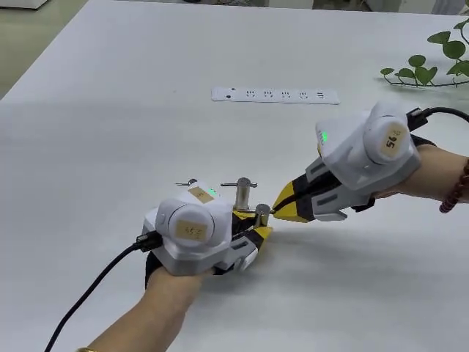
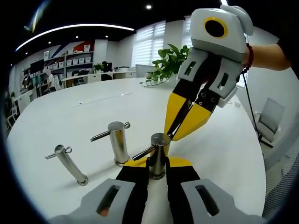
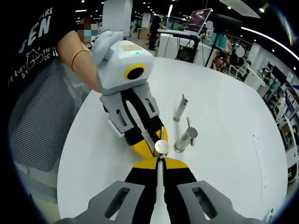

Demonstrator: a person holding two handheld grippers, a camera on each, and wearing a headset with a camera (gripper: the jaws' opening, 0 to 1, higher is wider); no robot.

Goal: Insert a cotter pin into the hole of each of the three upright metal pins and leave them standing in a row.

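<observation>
At six o'clock in the head view, the left gripper (image 1: 258, 233) is held low over the white table (image 1: 110, 132), with its jaws closed on the lower shaft of the nearest metal pin (image 2: 159, 151), which is kept upright. A cotter pin (image 2: 141, 153) is seen in the left gripper view sticking out of that pin's upper part toward nine o'clock. From three o'clock the right gripper (image 1: 277, 208) is brought in with its yellow tips drawn almost together against the pin's head. Whether the cotter pin's other end is pinched there cannot be told. Just beyond, toward eleven o'clock, the middle metal pin (image 1: 242, 192) is seen standing upright, with a second cotter pin (image 2: 99, 136) passed through its head. Farther toward ten o'clock, the far metal pin (image 2: 70, 163) is seen tilted, with a ringed cotter pin at its head. Well beyond, at twelve o'clock, a white power strip (image 1: 275, 94) is laid flat. At two o'clock a leafy plant (image 1: 440, 55) is seen at the table's edge.
</observation>
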